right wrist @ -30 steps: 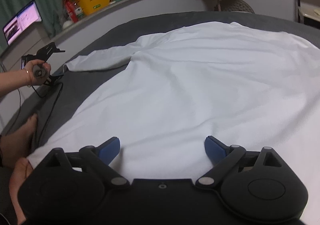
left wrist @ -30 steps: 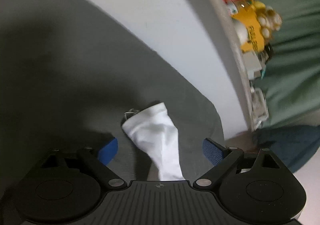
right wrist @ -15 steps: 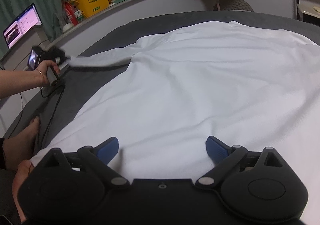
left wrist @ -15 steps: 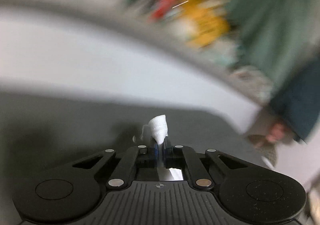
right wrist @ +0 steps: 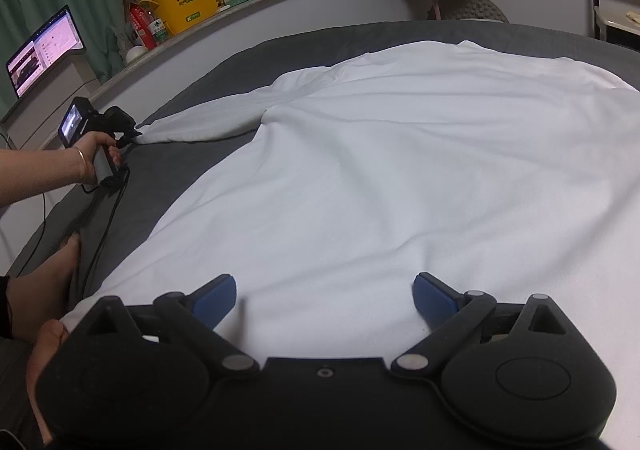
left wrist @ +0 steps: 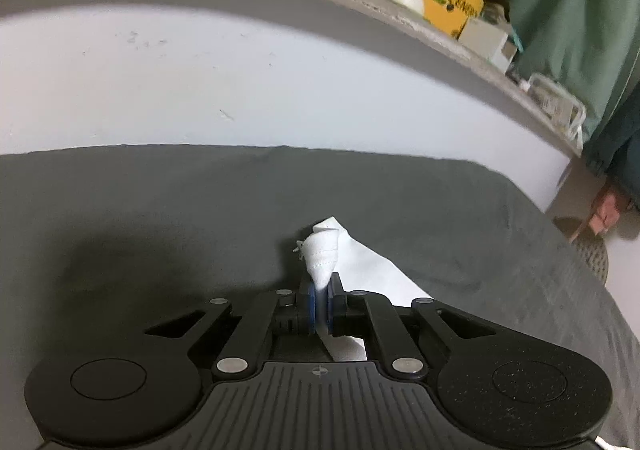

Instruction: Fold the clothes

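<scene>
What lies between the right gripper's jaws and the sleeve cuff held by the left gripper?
In the right wrist view, only the white shirt spans from the right gripper to the cuff.

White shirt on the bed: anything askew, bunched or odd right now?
Nothing alarming. The white shirt lies fairly flat on the grey bed, with soft wrinkles. Only its sleeve cuff is bunched, pinched in the left gripper.

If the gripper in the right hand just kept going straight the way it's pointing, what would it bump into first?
Most likely the white garment spread on the dark bed. The right gripper points down at it with open jaws and nothing else lies between, though how far off the cloth is cannot be judged.
</scene>
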Demonstrator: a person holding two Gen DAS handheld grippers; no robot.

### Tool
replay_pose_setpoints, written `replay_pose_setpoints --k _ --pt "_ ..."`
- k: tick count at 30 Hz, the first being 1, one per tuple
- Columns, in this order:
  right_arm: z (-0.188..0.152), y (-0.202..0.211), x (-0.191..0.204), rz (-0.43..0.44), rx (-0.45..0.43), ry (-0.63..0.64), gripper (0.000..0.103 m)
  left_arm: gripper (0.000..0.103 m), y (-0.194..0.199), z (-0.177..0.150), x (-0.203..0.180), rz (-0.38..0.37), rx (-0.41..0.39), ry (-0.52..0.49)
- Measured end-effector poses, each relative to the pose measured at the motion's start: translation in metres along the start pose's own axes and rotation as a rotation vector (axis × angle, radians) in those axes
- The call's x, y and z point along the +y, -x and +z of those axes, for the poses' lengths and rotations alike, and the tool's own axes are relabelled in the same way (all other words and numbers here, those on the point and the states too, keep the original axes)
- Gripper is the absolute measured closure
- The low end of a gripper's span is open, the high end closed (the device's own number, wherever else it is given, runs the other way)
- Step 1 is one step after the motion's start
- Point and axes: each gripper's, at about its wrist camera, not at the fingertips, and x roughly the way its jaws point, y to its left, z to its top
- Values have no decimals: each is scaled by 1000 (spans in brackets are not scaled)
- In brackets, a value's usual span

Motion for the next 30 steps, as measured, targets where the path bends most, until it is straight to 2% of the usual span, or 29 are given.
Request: replay_pose_setpoints --k 2,4,6,7,8,10,13,16,19,20,24,25,27,30 --pt "0 0 0 -1 2 0 7 95 -5 8 7 -23 45 74" --pt "0 0 0 -1 3 -4 7 95 -11 18 21 -64 94 202" --pt "0 1 0 0 3 -8 7 82 -16 26 26 -68 123 266" --pt "0 0 0 0 3 -8 7 61 -15 32 26 -56 117 246" --pt "0 0 1 -1 3 -7 7 32 -13 37 25 -45 112 226" --pt "0 -1 2 -6 5 0 7 0 -10 48 24 -23 101 184" --pt "0 -1 3 -11 8 7 6 0 -5 54 31 -2 115 83" --pt "0 -2 4 -13 9 12 5 0 -11 61 28 70 167 14" --pt "-1 -2 4 -15 9 20 5 0 -19 59 21 247 196 -92" --pt "-1 -2 4 -16 10 21 5 0 -20 60 18 284 181 -139" --pt "-1 -2 5 -16 10 27 4 0 -16 67 3 204 49 -273" --pt "-2 -2 5 -17 11 30 4 0 -16 68 0 160 28 -296" --pt "-2 -2 7 -20 12 37 3 0 -25 66 -7 153 55 -368" --pt "-4 -3 9 -27 13 57 2 0 -48 62 -22 224 109 -467"
